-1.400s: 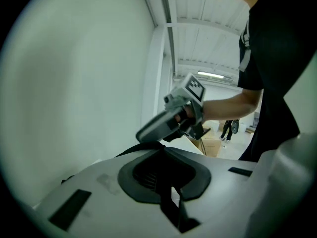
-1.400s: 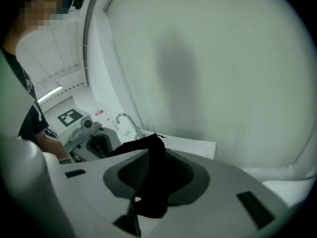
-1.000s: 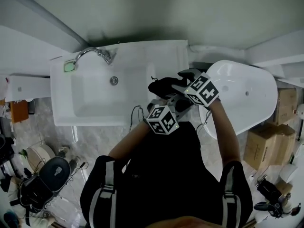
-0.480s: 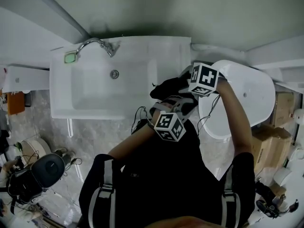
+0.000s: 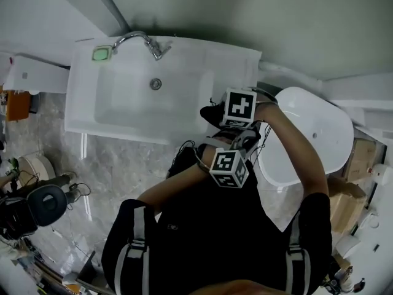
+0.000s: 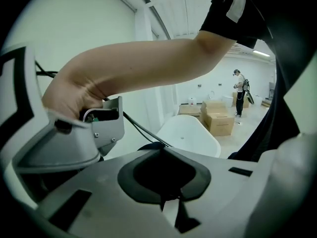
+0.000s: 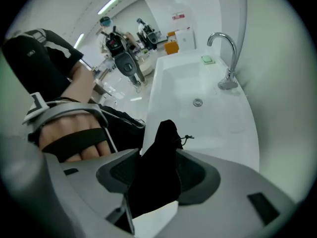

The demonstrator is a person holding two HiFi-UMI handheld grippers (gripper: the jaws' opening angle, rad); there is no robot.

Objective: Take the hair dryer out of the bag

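Left hand-held gripper (image 6: 162,155), jaws together

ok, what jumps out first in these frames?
The black bag between the right gripper's jaws, which are opening, by the white sink's right end. In the head view, a white bathtub stands right of the sink, and a curved faucet rises at its back.
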